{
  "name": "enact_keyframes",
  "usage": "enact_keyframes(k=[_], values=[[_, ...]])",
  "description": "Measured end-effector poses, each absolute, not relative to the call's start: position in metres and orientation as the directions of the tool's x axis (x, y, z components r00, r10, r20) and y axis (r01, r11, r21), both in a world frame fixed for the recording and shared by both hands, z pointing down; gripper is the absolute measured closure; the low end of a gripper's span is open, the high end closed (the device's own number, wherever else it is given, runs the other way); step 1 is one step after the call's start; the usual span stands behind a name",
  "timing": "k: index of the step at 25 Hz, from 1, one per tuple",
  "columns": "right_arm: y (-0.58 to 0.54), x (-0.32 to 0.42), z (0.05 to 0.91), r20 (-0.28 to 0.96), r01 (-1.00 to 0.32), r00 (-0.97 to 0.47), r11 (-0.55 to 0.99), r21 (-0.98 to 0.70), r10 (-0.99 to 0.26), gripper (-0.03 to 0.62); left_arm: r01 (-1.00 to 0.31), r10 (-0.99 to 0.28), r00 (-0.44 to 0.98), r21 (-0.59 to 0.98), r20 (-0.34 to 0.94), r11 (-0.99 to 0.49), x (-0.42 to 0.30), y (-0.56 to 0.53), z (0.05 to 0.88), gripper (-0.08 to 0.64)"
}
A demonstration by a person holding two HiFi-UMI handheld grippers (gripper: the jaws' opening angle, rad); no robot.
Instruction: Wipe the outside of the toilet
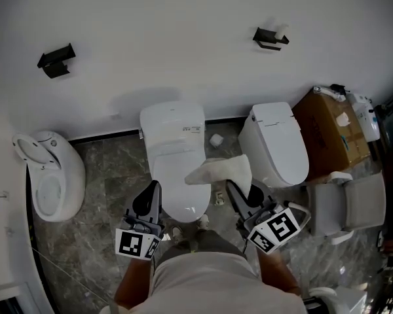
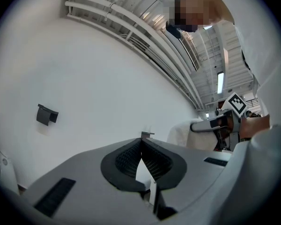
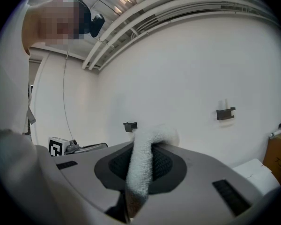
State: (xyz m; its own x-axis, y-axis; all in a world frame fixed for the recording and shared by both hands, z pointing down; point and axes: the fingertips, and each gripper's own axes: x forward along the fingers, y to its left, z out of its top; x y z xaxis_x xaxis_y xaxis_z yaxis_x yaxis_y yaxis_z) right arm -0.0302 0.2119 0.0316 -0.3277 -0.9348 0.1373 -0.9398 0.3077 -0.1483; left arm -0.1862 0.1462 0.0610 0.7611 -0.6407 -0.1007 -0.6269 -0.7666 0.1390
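Observation:
A white toilet [image 1: 173, 152] with its lid down stands against the wall in the middle of the head view. My right gripper [image 1: 238, 193] is shut on a white cloth [image 1: 223, 170] that hangs over the toilet's right side. In the right gripper view the cloth [image 3: 141, 168] runs up between the jaws and folds over my right gripper [image 3: 147, 142] at the tips. My left gripper [image 1: 149, 198] hovers over the bowl's front left. It is shut, holds nothing, and in its own view my left gripper [image 2: 143, 138] points at the bare wall.
A second toilet [image 1: 275, 142] stands to the right, with a cardboard box [image 1: 331, 133] and a white seat unit [image 1: 348, 205] beyond it. A low white fixture [image 1: 49, 175] sits at the left. Two black holders [image 1: 56, 61] [image 1: 270, 38] hang on the wall.

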Motion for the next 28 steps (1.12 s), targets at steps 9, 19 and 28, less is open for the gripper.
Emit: enact_keyframes(k=[9,19,28], values=[[0.173,0.017,0.021,0.088,-0.934,-0.335,0.319,-0.159,-0.938,0.522,-0.62,-0.626,0.775,0.087,-0.084,-0.78,-0.138,0.118,0.049,0.543],[0.133,0.063,0.061,0.157,-0.929,-0.34,0.306,-0.209,-0.927,0.522,-0.644,-0.649,0.76,0.084,-0.035,-0.76,-0.103,0.085,0.077,0.543],[0.057,0.093,0.153,0.223,-0.915,-0.367,0.308,-0.259,-0.903,0.522,-0.712,-0.712,0.701,0.082,0.04,-0.697,-0.078,0.03,0.15,0.543]])
